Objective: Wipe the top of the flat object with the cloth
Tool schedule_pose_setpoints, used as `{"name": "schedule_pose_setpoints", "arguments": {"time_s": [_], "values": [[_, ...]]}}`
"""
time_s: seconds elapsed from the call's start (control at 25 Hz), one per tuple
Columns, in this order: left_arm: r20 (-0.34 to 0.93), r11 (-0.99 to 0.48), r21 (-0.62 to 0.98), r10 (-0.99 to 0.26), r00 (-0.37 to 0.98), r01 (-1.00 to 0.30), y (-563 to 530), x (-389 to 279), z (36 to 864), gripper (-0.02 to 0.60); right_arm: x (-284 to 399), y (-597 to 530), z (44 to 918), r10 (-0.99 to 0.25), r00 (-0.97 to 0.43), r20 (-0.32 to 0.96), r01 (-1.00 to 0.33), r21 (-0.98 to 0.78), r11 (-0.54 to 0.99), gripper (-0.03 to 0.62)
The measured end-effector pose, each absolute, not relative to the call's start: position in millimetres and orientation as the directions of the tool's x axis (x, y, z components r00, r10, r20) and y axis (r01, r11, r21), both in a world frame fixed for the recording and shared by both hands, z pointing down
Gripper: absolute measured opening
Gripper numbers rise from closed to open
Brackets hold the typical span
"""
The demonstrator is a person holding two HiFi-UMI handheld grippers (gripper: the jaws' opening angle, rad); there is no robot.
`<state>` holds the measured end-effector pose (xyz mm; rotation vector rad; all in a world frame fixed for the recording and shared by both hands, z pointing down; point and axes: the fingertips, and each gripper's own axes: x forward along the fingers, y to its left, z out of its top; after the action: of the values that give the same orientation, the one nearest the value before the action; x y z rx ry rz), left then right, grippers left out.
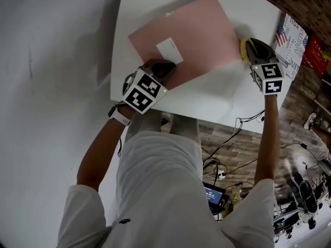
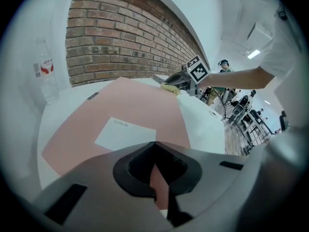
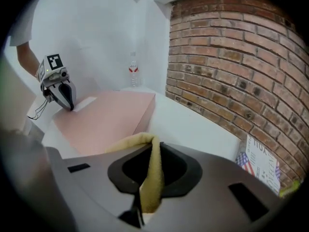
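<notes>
While your left gripper (image 1: 161, 68) has its jaws drawn nearly together on the near corner of the pink flat object (image 1: 191, 32), with a sliver of pink showing between them, that corner is all that anchors the sheet on the white table (image 1: 217, 99). Treat that as a weak hold: a sideways push from the wipe could pivot the object about the corner or pull it out of the jaws.

Across the middle, a white label (image 1: 169, 50) lies on the top face. If its edge is loose, the cloth could catch it and lift it.

At the right, your right gripper (image 1: 253, 49) is clamped on the yellow cloth (image 3: 153, 178) and sits at the object's right edge, with the cloth not yet out over the top. Only a narrow fold looks pinched, so a hard drag could tug it free. Coming in too low could butt the edge and shove the object toward your left gripper.

Further right, a flag-printed card (image 1: 289, 40) sits near the table's far side, where a wide backswing could knock it.
</notes>
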<state>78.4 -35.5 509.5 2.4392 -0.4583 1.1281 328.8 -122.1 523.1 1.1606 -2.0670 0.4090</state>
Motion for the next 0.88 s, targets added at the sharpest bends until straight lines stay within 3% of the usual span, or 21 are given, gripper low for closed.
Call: {"name": "schedule_pose_setpoints", "arguments": {"time_s": [0.88], "values": [[0.777, -0.857, 0.249, -0.101, 0.622, -0.451, -31.5, 83.8, 506.7, 0.017, 267.9, -278.0, 513.1, -0.63, -0.454, 0.63, -0.827, -0.035, 0.561, 0.048]]}}
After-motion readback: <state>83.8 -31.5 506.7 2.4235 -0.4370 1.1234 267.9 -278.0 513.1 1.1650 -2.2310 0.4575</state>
